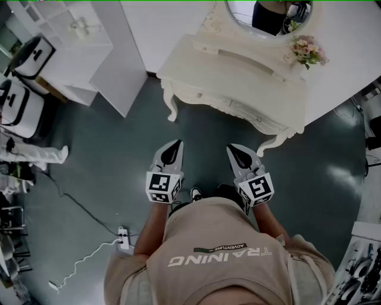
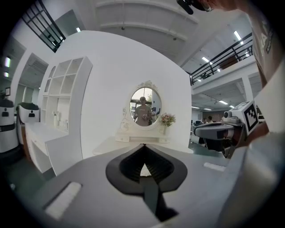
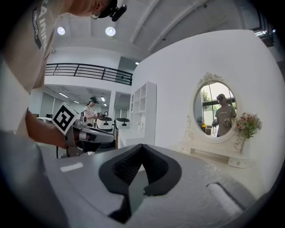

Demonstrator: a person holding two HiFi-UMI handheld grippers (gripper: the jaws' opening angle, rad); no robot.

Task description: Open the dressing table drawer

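Note:
A cream dressing table [image 1: 238, 65] with an oval mirror [image 1: 268, 15] and a pink flower bunch [image 1: 308, 50] stands ahead against the white wall. Its drawer fronts [image 1: 247, 111] face me and look closed. My left gripper [image 1: 177, 143] and right gripper [image 1: 231, 147] hover side by side over the dark floor, well short of the table. Both point at the table, shut and empty. In the left gripper view the tips [image 2: 142, 145] meet below the mirror [image 2: 144, 105]. The right gripper view has its tips [image 3: 141, 145] meeting left of the mirror [image 3: 216, 111].
A white shelf unit [image 1: 77, 36] stands left of the table. White and black machines [image 1: 24, 89] line the far left. A power strip with a white cable [image 1: 122, 237] lies on the floor behind my left side. Equipment sits at the lower right [image 1: 363, 262].

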